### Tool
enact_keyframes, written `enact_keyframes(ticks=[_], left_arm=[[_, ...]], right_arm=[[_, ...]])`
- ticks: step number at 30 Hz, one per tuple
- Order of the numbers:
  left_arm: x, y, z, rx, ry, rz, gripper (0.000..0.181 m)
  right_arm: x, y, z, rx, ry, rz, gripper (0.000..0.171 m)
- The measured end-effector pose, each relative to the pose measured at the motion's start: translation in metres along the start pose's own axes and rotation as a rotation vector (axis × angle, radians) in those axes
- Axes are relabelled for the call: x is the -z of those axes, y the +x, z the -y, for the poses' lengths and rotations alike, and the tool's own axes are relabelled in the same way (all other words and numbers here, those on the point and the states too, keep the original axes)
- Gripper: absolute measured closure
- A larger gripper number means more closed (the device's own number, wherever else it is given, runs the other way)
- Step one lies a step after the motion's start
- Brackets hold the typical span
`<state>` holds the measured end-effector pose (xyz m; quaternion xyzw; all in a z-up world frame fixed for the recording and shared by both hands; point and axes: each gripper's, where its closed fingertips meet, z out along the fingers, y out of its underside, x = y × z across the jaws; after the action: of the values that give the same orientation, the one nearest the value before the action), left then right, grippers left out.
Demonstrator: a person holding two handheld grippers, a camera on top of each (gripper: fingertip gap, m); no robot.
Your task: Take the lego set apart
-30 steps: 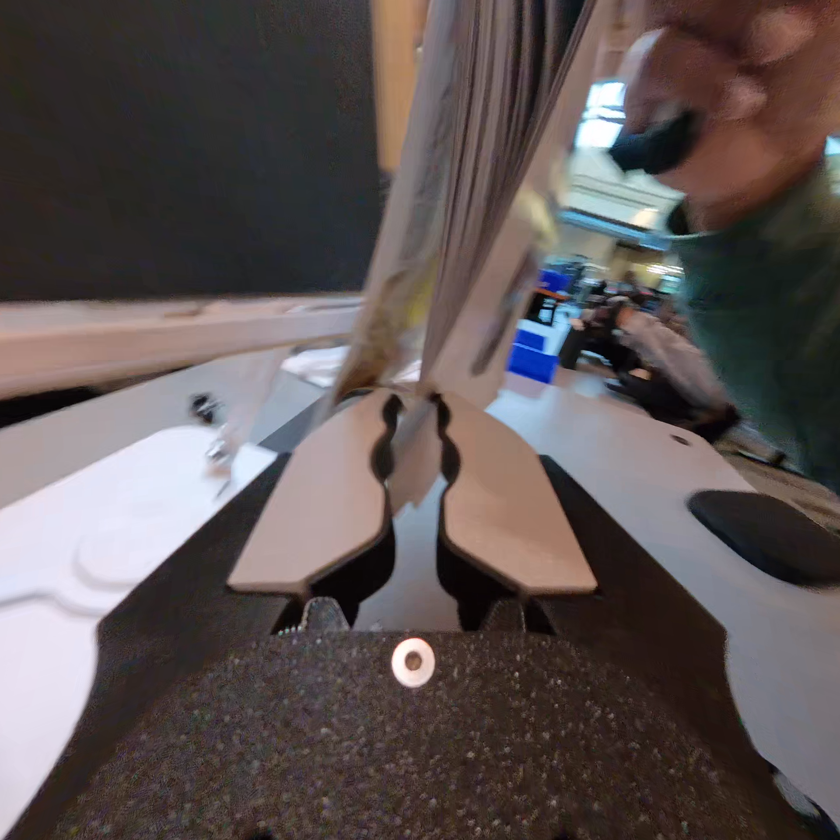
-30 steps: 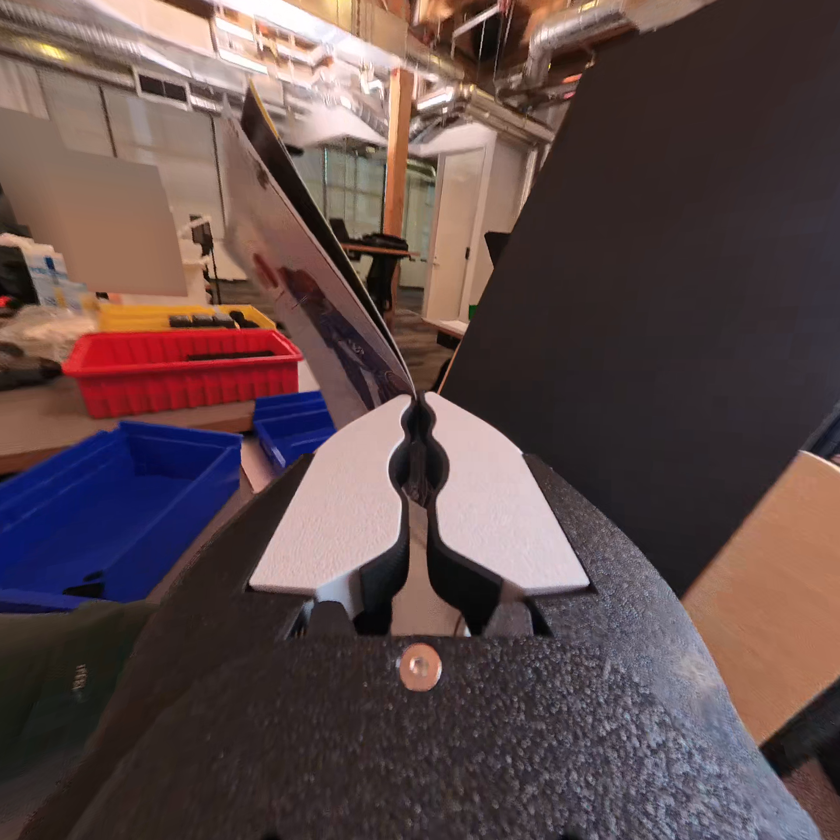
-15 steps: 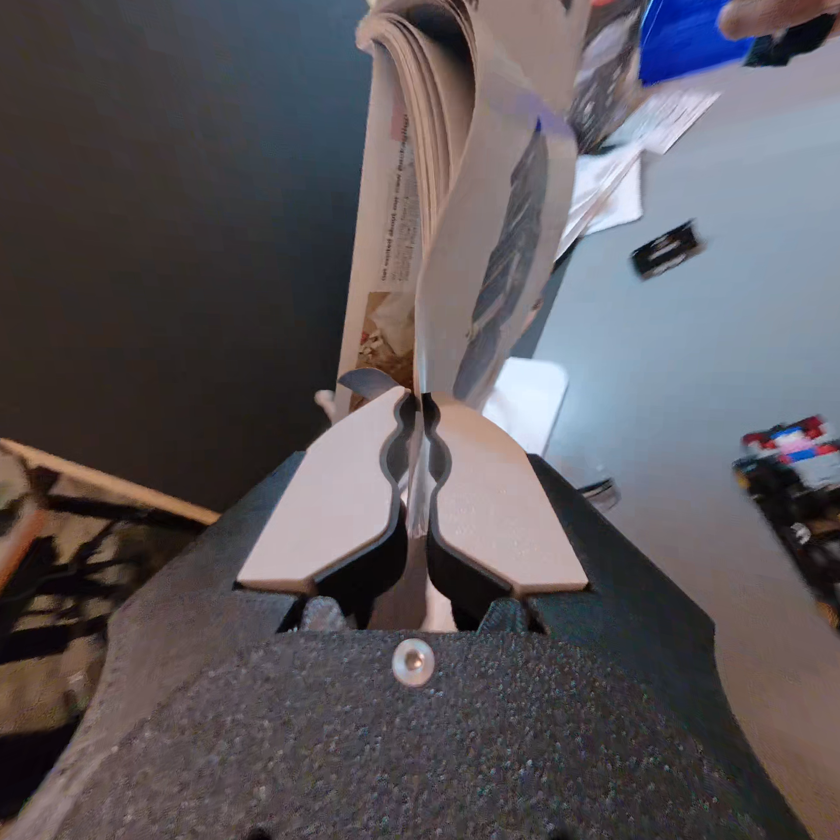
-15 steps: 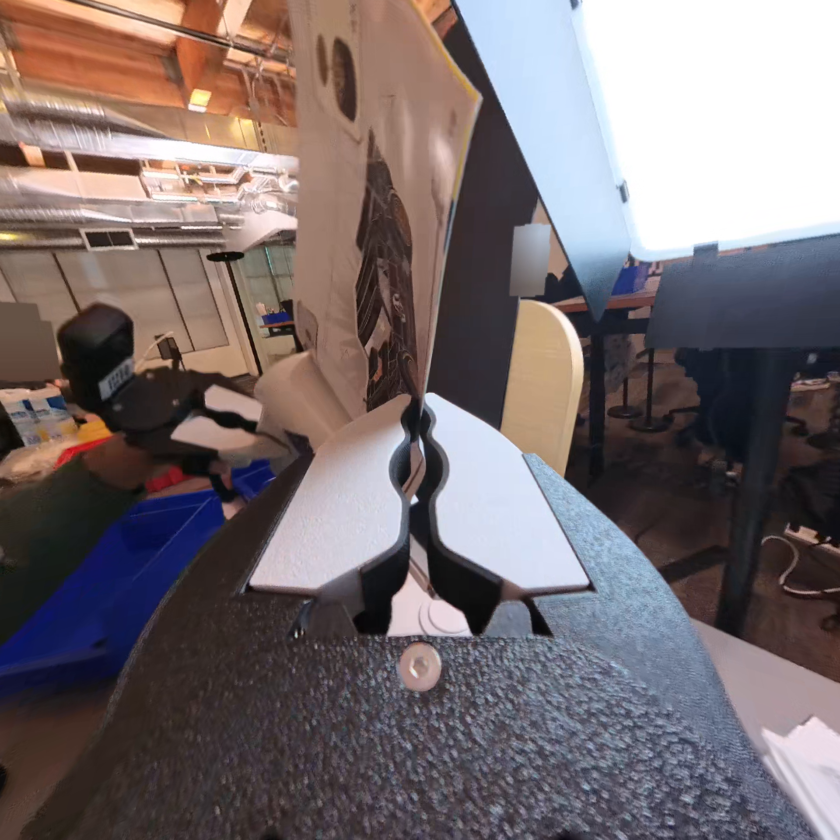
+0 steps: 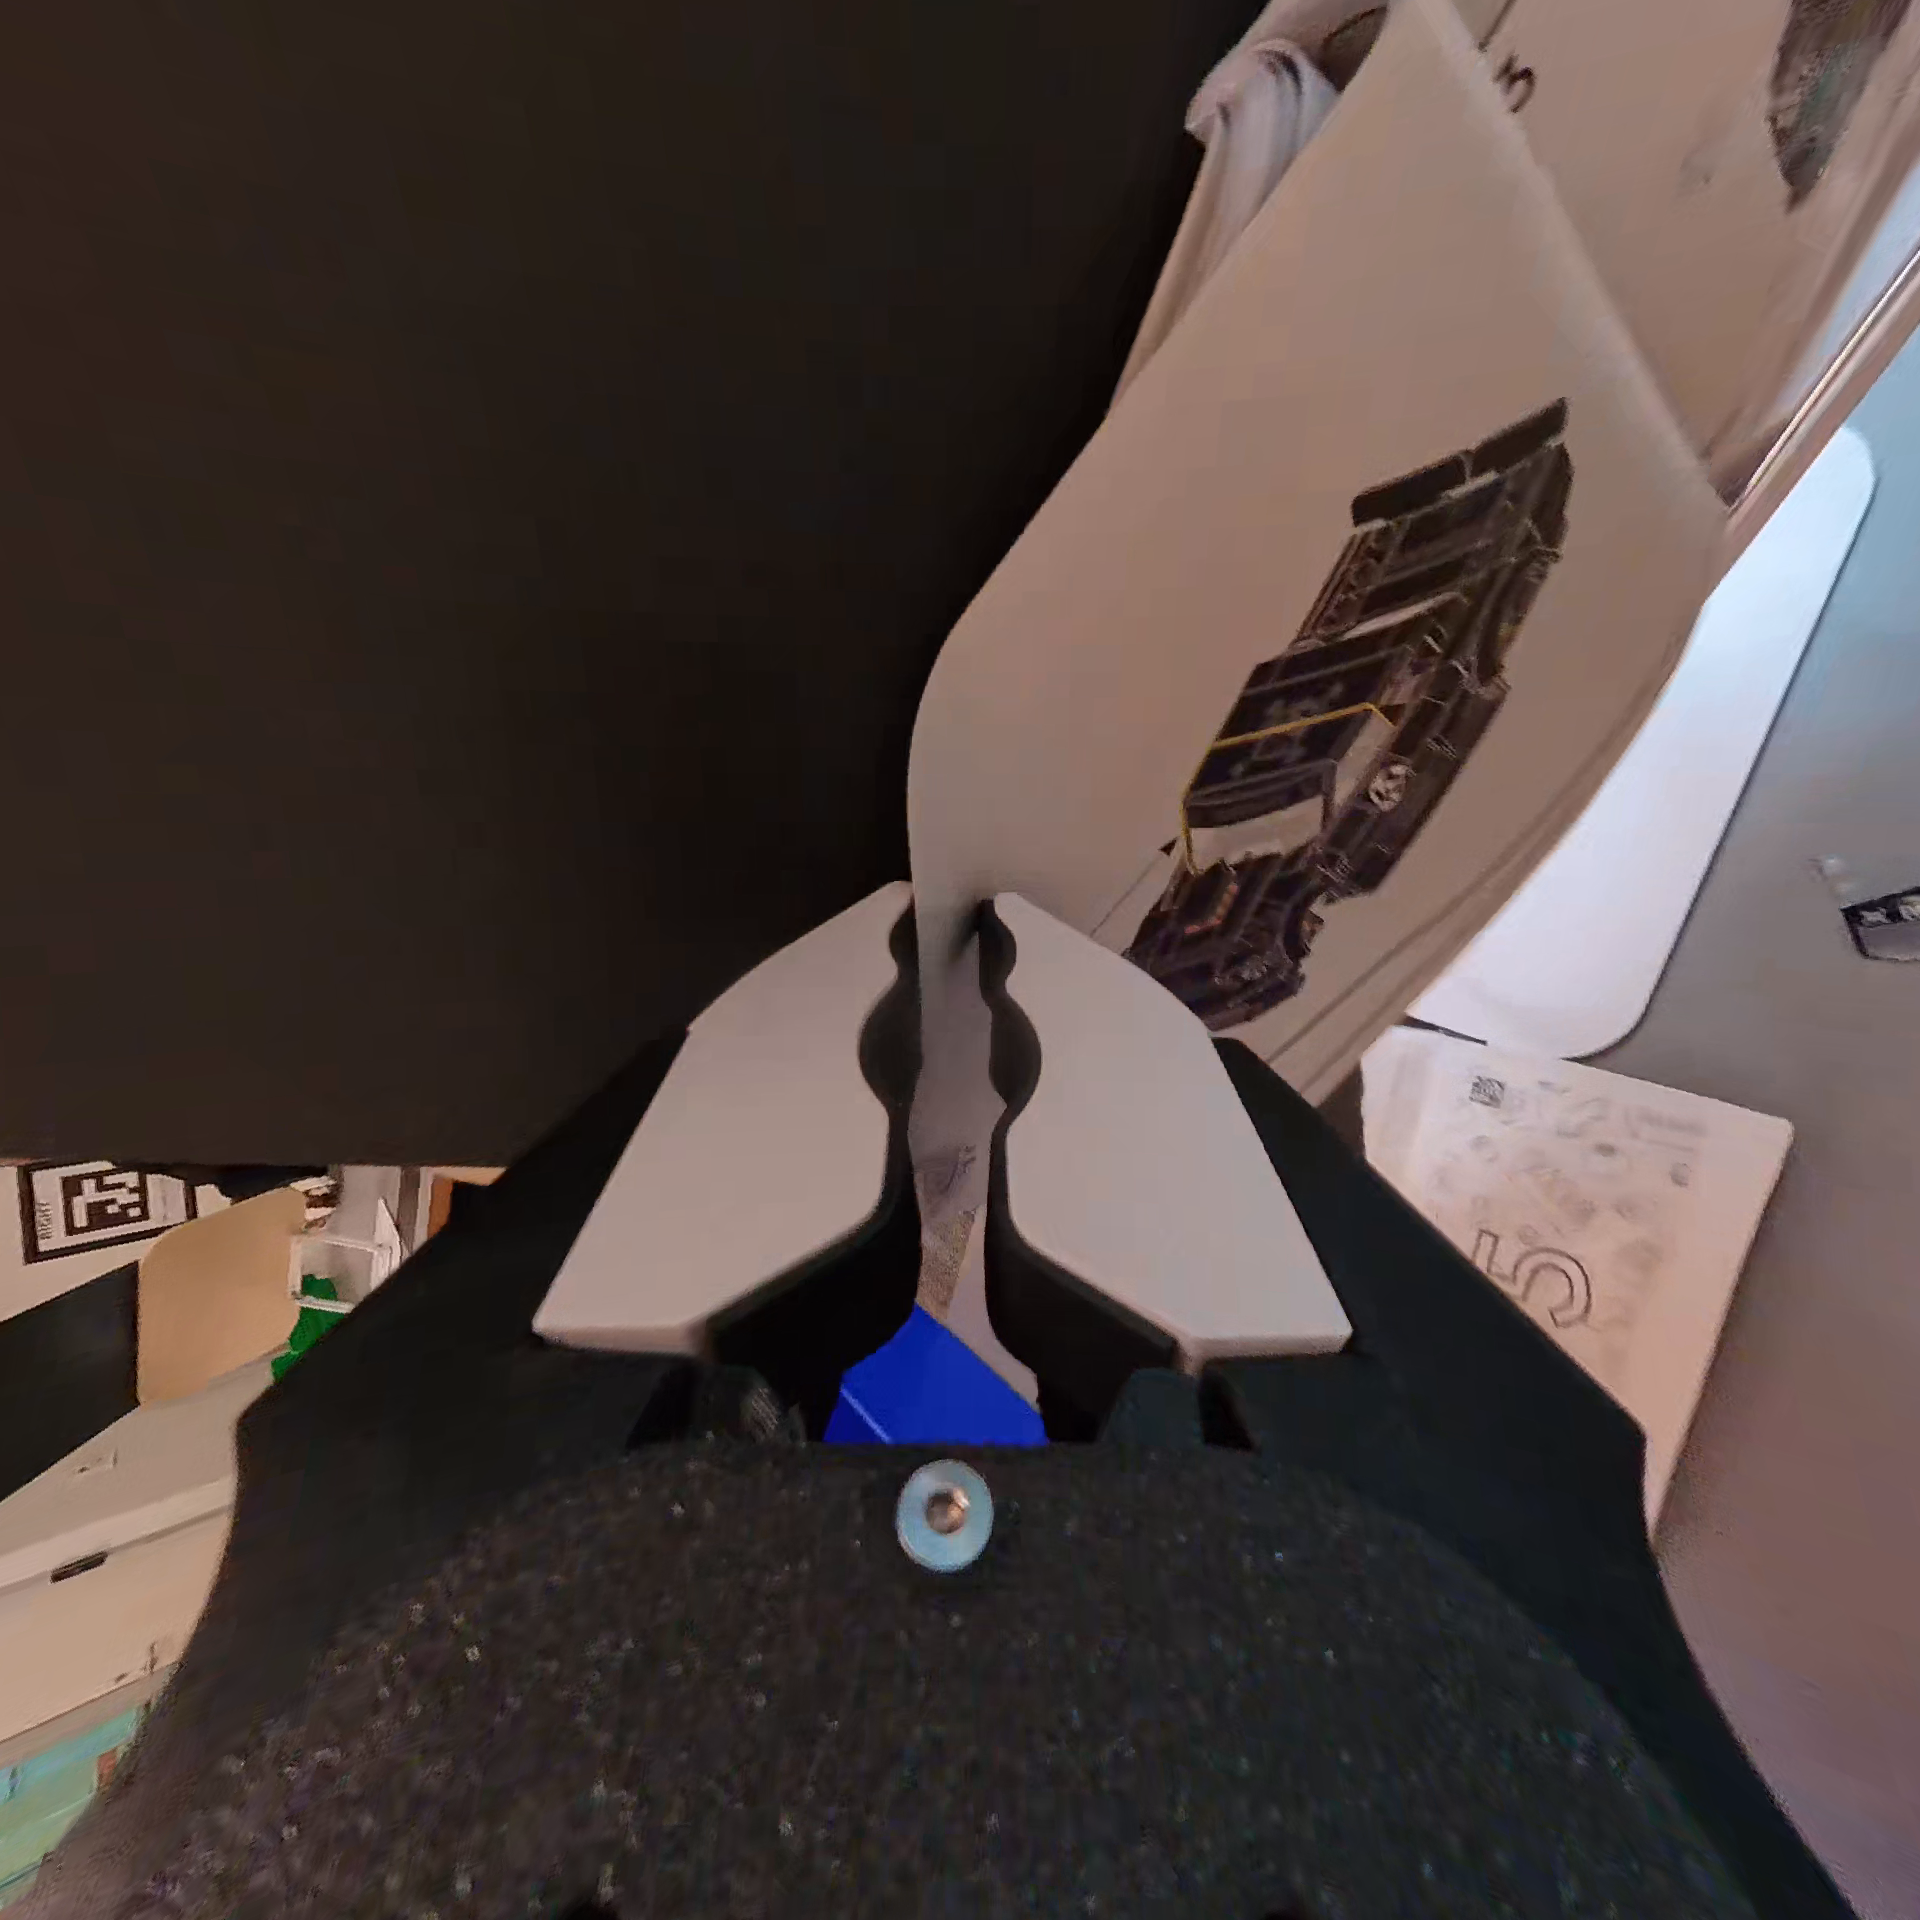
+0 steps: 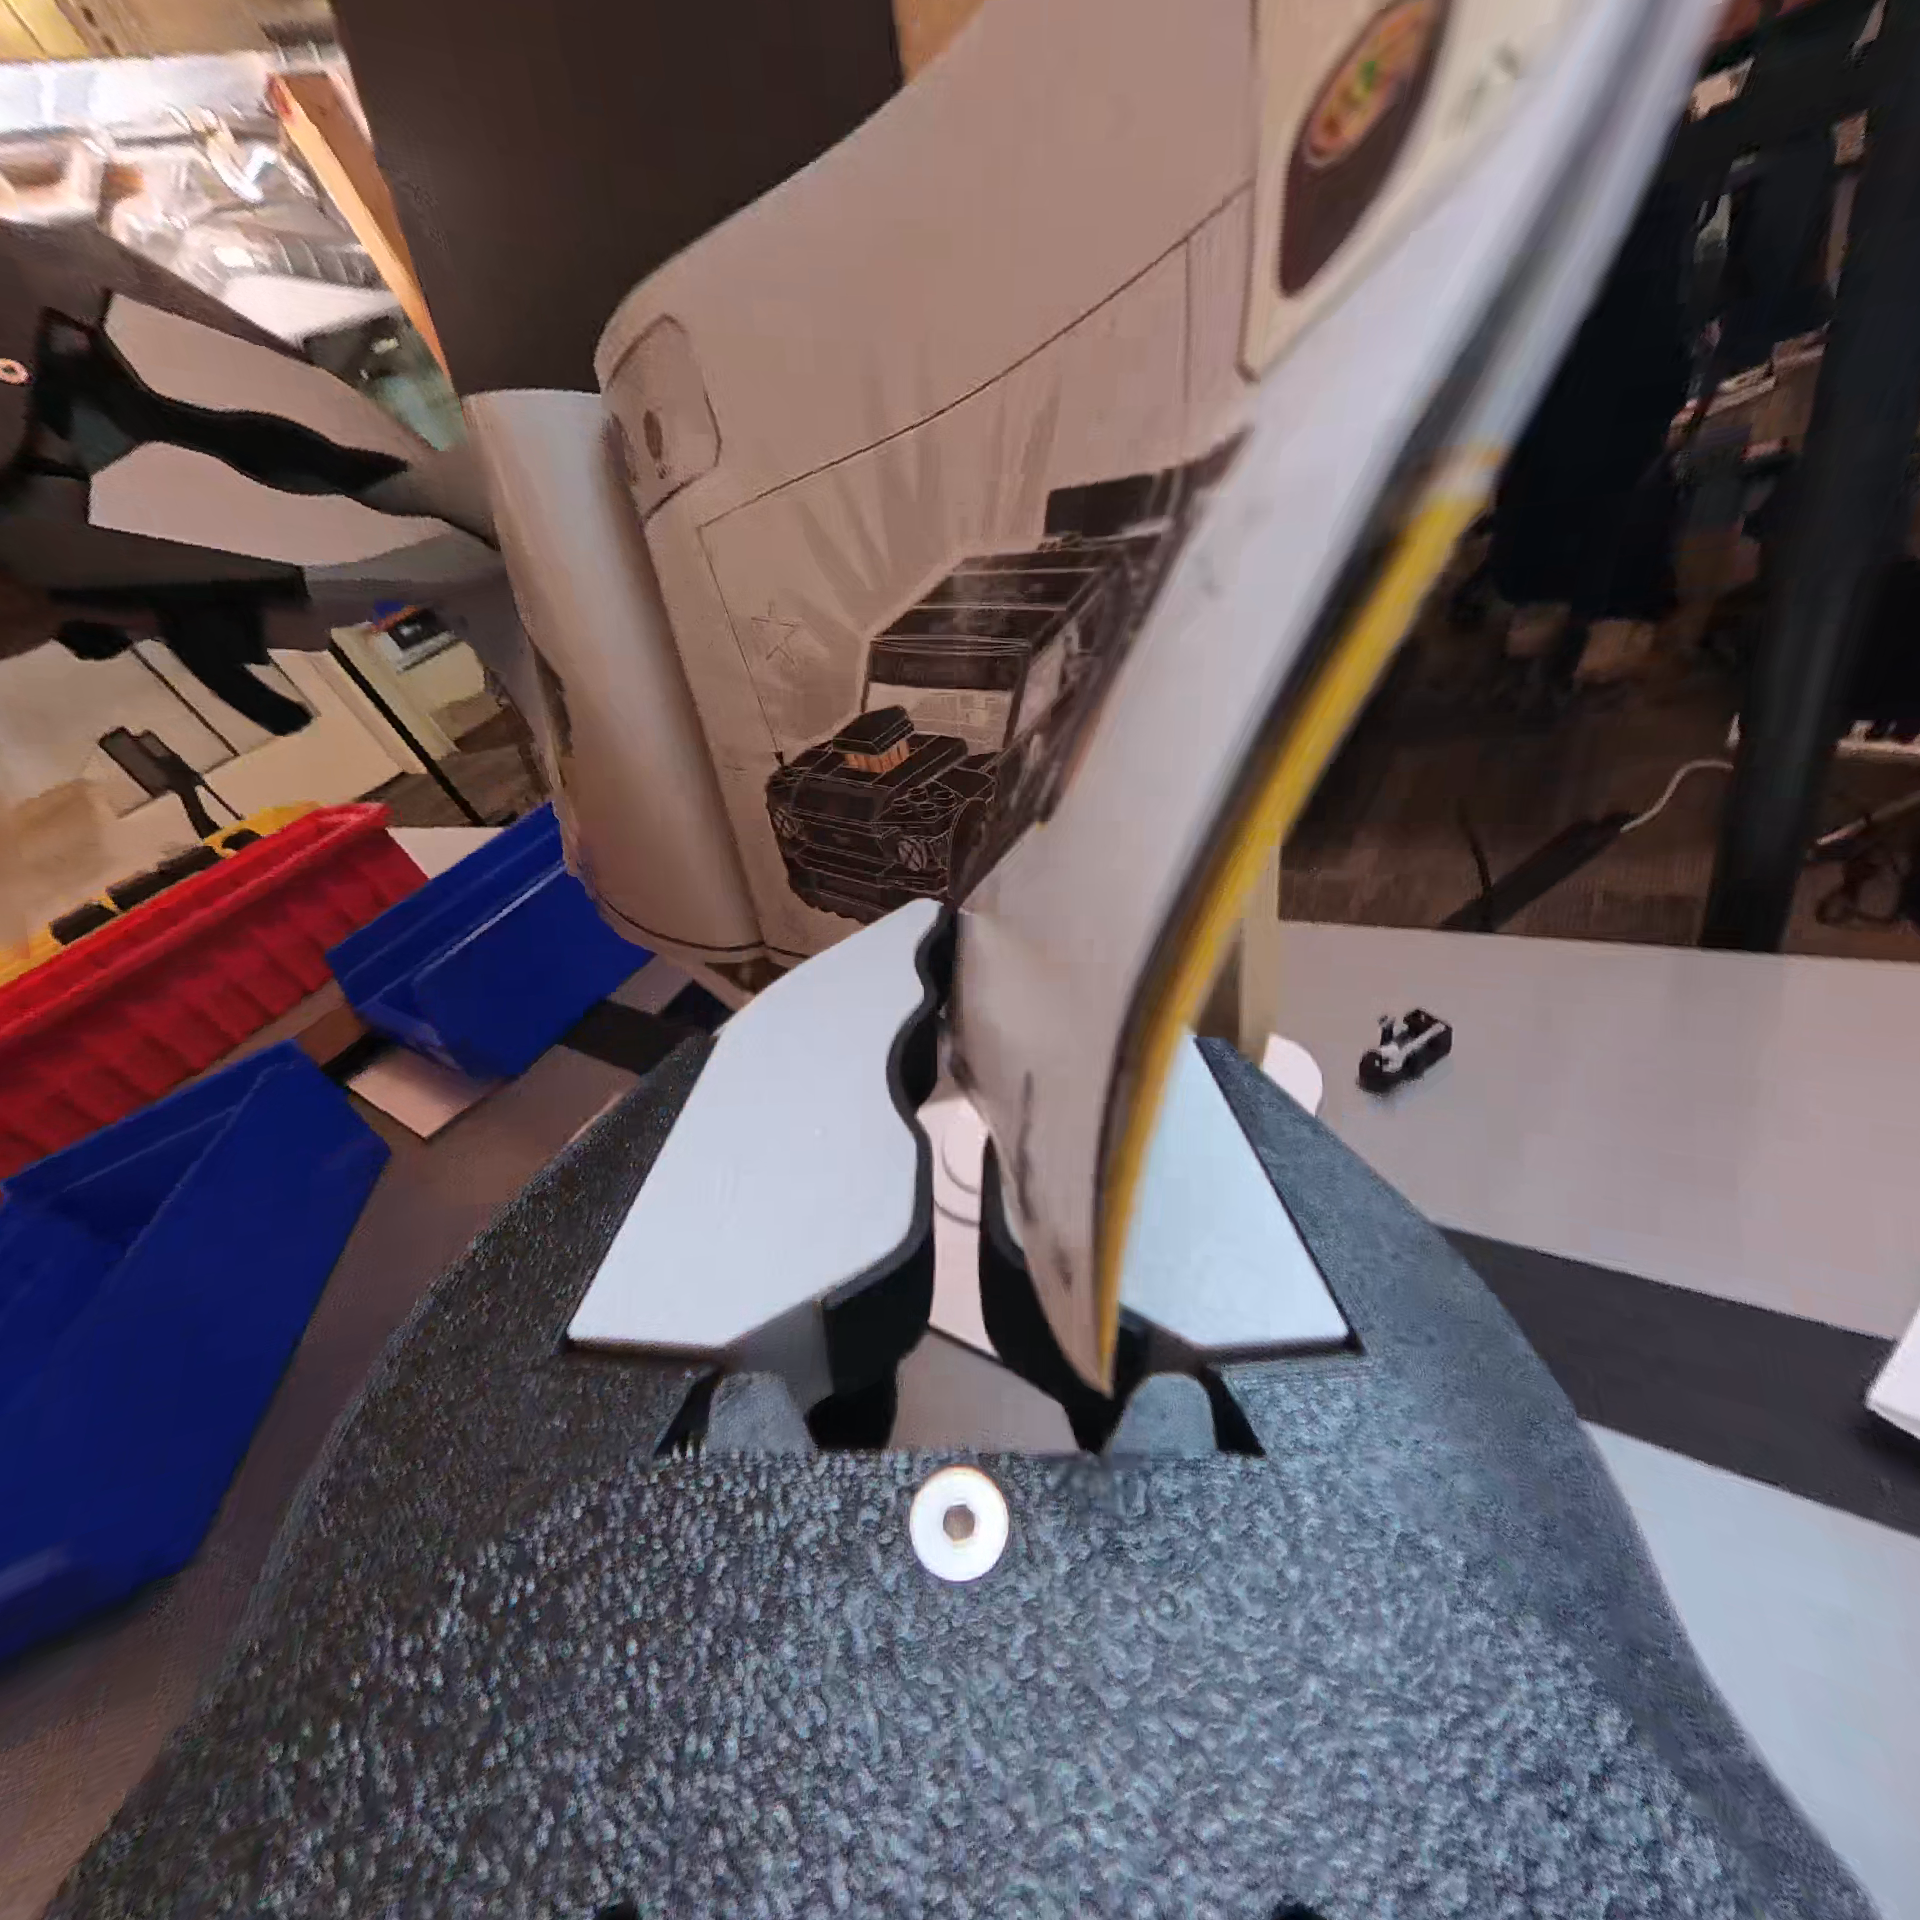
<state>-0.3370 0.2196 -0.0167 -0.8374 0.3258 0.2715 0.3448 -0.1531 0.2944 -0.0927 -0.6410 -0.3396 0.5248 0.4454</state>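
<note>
An instruction booklet with drawings of a black lego car is held up between both grippers. My left gripper (image 5: pixel 951 906) is shut on one bent page of the booklet (image 5: pixel 1299 623). My right gripper (image 6: pixel 943 916) is shut on the booklet's (image 6: pixel 914 582) other side, whose yellow-edged cover (image 6: pixel 1299 748) hangs over my right finger. The left gripper (image 6: pixel 208 468) also shows at the far left of the right wrist view, holding the curled pages. A small black lego piece (image 6: pixel 1403 1044) lies on the white table (image 6: pixel 1662 1039).
Blue bins (image 6: pixel 488 966) and a red bin (image 6: pixel 156 935) stand at the left. A printed paper sheet (image 5: pixel 1558 1195) and a white tray (image 5: pixel 1662 779) lie on the table. A black board (image 5: pixel 468 520) stands behind. A black mat (image 6: pixel 1662 1351) lies at the right. The gap from one gripper's tips to the other's is roughly 20 cm. The small black lego piece (image 6: pixel 1403 1044) is about 25 cm from my right fingertips and 35 cm from my left.
Both grippers have swung round while staying shut on the booklet. The booklet has opened wider, and its car drawings now face both cameras.
</note>
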Motion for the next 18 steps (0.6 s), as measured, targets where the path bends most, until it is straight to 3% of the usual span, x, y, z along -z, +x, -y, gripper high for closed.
enact_keyframes(ticks=[4, 7, 10, 14, 16, 17, 18], left_arm=[[-0.013, 0.005, -0.006, 0.008, 0.044, 0.069, 0.171], [-0.015, 0.004, -0.007, 0.030, 0.068, 0.104, 0.171], [-0.015, 0.003, -0.006, 0.030, 0.076, 0.132, 0.172], [-0.014, 0.000, -0.004, 0.018, 0.073, 0.162, 0.174], [-0.013, -0.003, -0.004, 0.013, 0.065, 0.188, 0.175], [-0.013, -0.004, -0.004, 0.011, 0.059, 0.194, 0.175], [-0.012, -0.005, -0.004, 0.009, 0.053, 0.205, 0.175]], right_arm=[[0.004, -0.002, -0.012, -0.048, -0.041, 0.059, 0.165], [0.015, 0.001, -0.014, -0.077, -0.054, 0.064, 0.147], [0.034, 0.019, -0.006, -0.048, 0.010, -0.061, 0.137], [0.041, 0.043, 0.006, 0.068, 0.015, -0.247, 0.112], [0.027, 0.043, 0.003, 0.102, -0.031, -0.236, 0.114], [0.021, 0.045, 0.002, 0.108, -0.051, -0.230, 0.128], [0.017, 0.045, 0.004, 0.111, -0.056, -0.210, 0.129]])
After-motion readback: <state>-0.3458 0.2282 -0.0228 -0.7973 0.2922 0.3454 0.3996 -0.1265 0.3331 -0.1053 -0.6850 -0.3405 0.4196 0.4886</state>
